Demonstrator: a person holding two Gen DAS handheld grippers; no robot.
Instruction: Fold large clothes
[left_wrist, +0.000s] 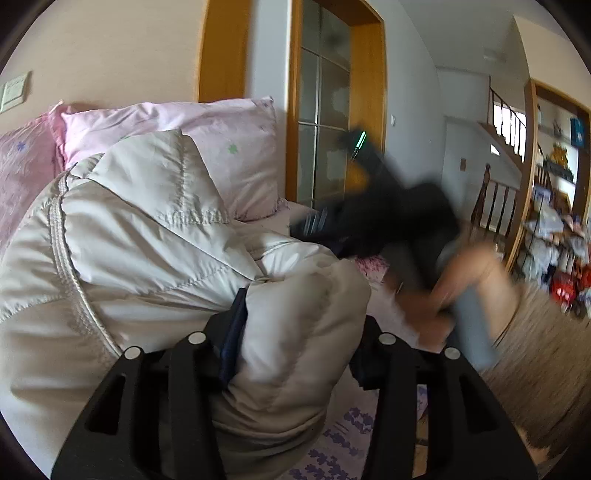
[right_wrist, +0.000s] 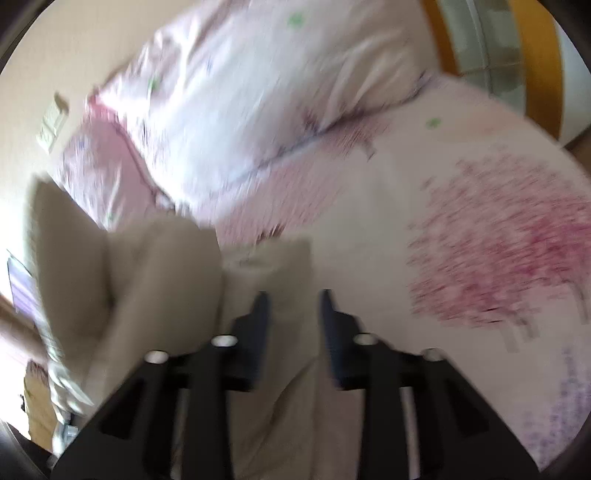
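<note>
A pale beige quilted puffer jacket (left_wrist: 155, 236) lay heaped on a bed with a pink floral sheet (right_wrist: 461, 229), its bulk mounded toward two pink pillows (left_wrist: 207, 147) at the headboard wall. The left gripper (left_wrist: 301, 339) held a thick fold of the padded fabric between its fingers, the blue pad of one finger (left_wrist: 234, 332) pressed into the cloth; the other finger was largely hidden behind the bunched material. The right gripper (right_wrist: 293, 332), blurred in motion, hung over another beige section with its fingers spread and nothing between them.

The step in hand appeared to be carrying one part of the coat across the rest. Doing it well would likely mean keeping the left pinch firm, since slick puffed fabric tends to slip, and having the free gripper take hold of a matching edge so the fold lands square rather than twisted.

The jacket's long axis seemed to run from the near bed edge toward the pillows, a corded seam (left_wrist: 66, 258) curving along it; which end was the collar could not be told.
</note>
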